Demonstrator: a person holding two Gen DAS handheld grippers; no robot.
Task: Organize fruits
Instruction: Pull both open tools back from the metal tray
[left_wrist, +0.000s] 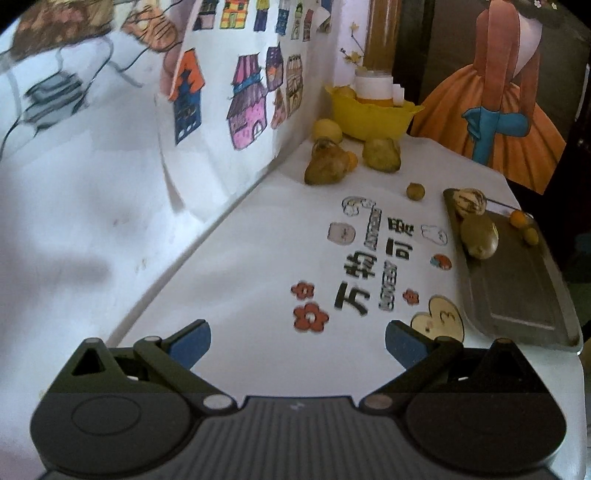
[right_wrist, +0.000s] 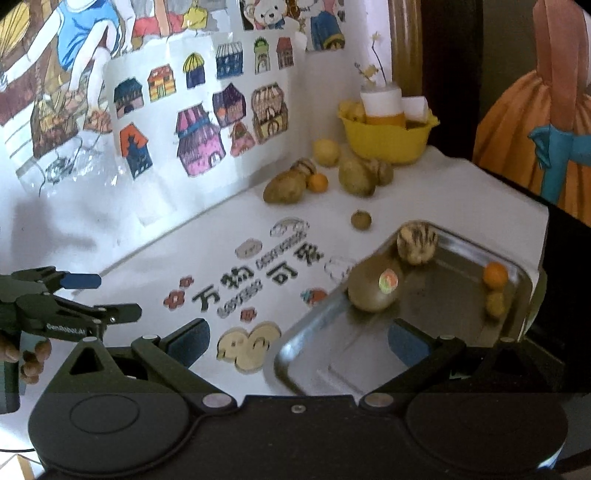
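The left hand-held gripper hovers over the white surface with its blue-padded fingers spread wide and nothing between them; in the right wrist view it shows at the far left edge, a person's fingers curled round its handle. The right hand-held gripper is likewise spread and empty, poised above the near edge of the metal tray.

The tray sits on the right side of the surface. In it lie a large brownish-green fruit with a small sticker, a pale striped round fruit just beyond it at the far corner, and, along the right wall, a small orange fruit with a small yellow-green one just nearer.

Outside the tray, a small brown-green round fruit lies alone on the surface. Farther back, near the wall, a cluster gathers: an oblong brown fruit with a small orange one touching it, a striped one behind, a greenish-yellow fruit to the right, and a yellow round fruit behind. A yellow bowl stands in the far corner, holding white rolls and some yellow fruit.

Printed stickers and characters decorate the surface between the grippers and the fruit.
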